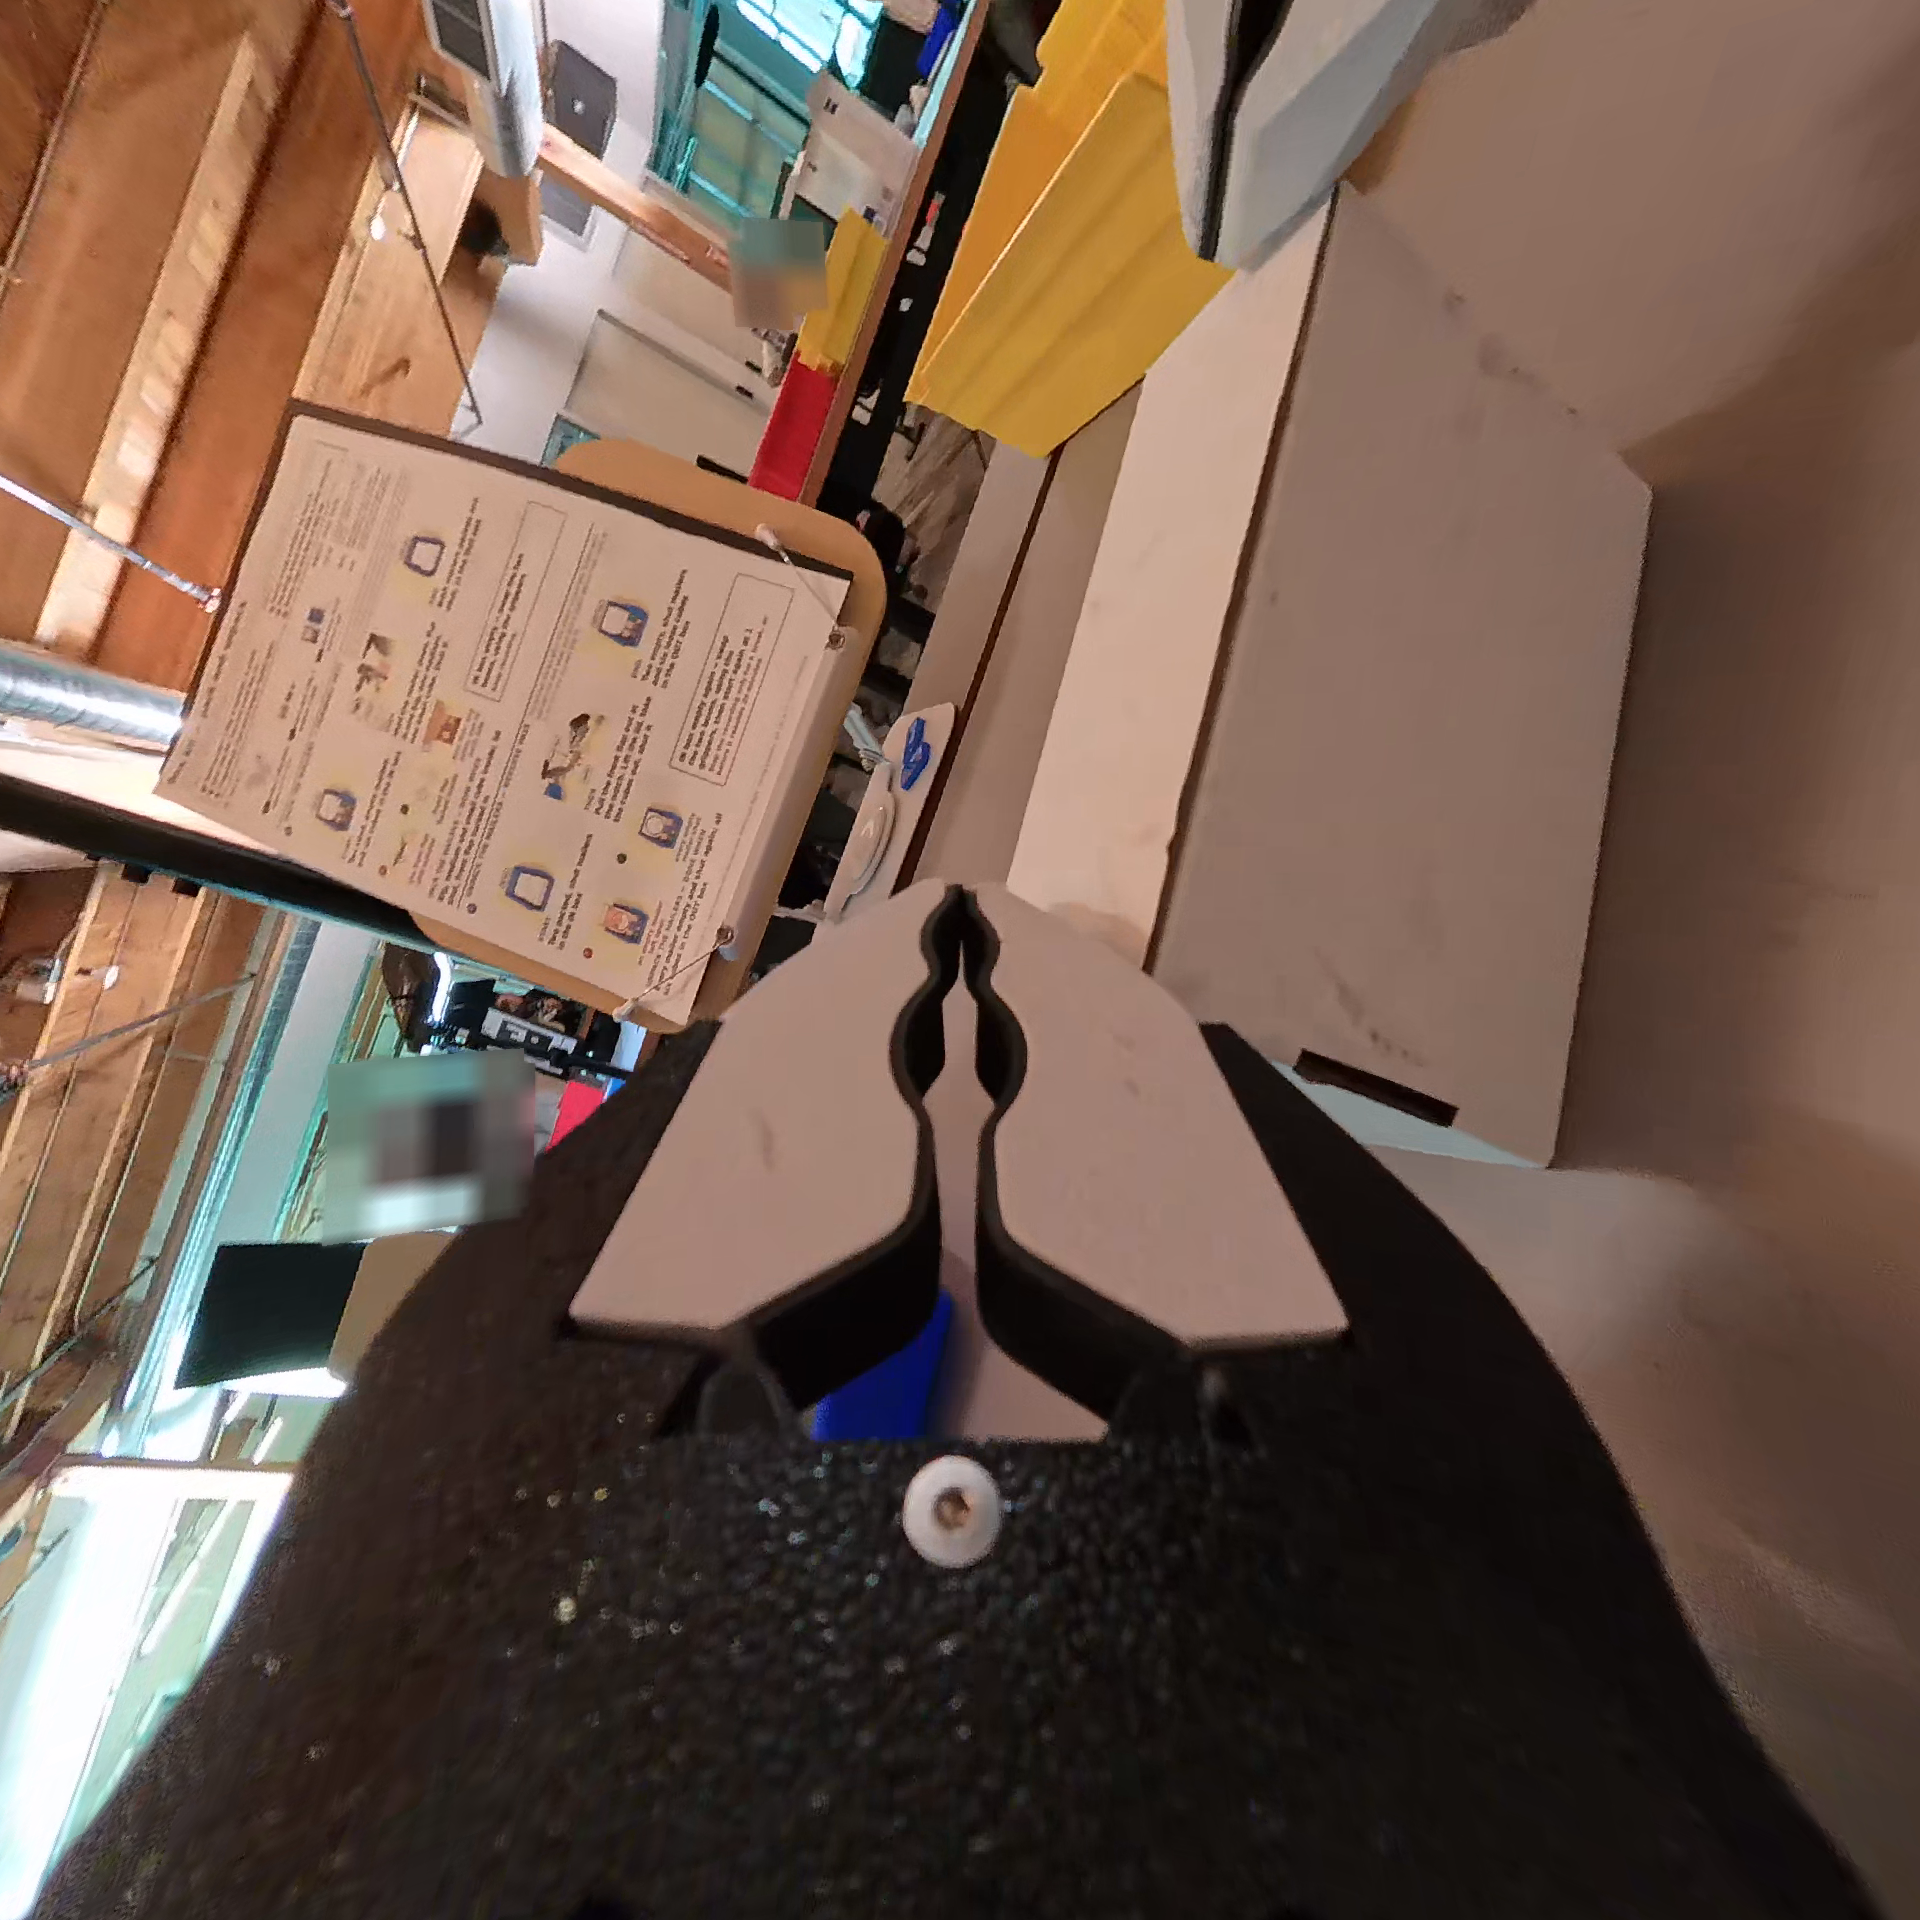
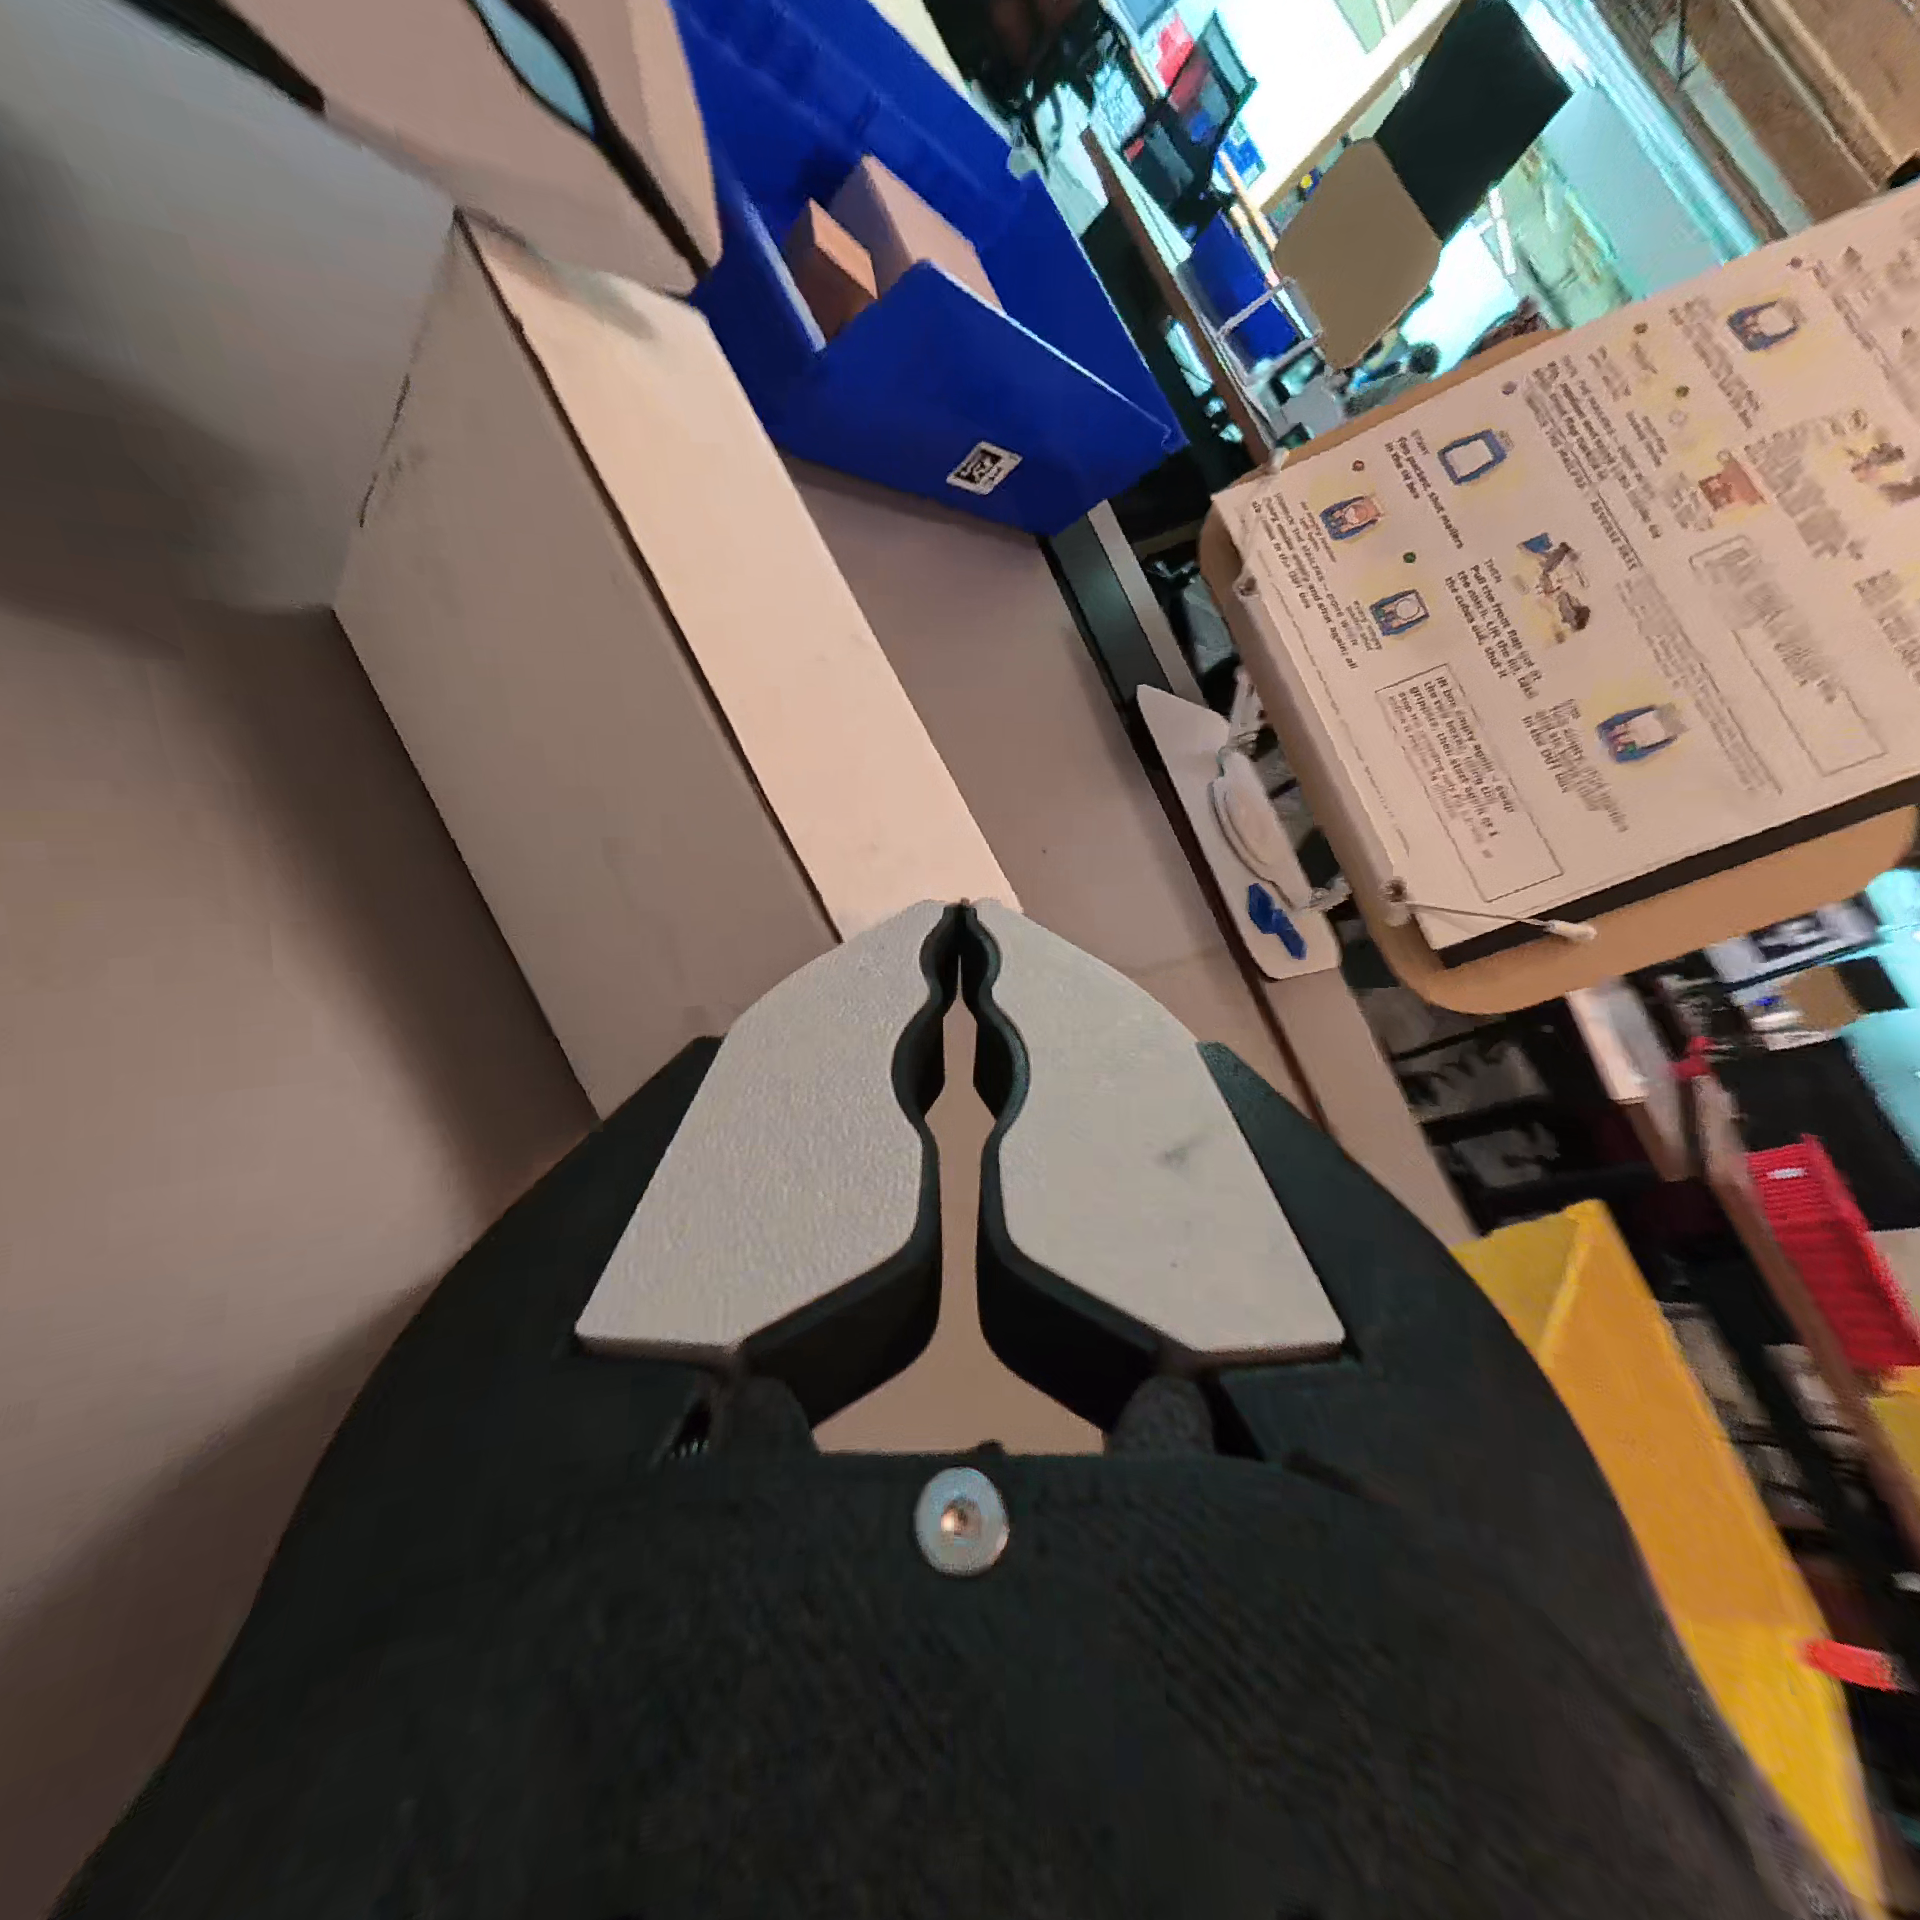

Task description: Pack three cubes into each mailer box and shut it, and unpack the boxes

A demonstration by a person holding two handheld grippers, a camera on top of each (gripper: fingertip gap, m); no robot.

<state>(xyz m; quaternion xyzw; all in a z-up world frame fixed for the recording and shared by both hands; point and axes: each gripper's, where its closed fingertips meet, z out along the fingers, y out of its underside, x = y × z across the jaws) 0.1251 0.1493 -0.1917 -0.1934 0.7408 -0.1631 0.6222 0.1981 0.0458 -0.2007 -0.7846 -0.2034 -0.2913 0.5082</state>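
A: Left wrist view: your left gripper (image 1: 964, 906) has its fingertips pressed together with nothing between them. The white mailer box (image 1: 1351, 727) lies closed just beyond and beside the tips, on the table (image 1: 1714, 1507).

B: And the other one?

A: Your right gripper (image 2: 964, 920) is likewise pinched closed and empty. The same mailer box (image 2: 582, 644) sits beside its fingers, lid down. A blue bin (image 2: 935, 343) stands past the box; a yellow bin (image 1: 1049, 270) on the opposite side. No cubes show. An instruction sheet (image 1: 499, 717) hangs behind the table.
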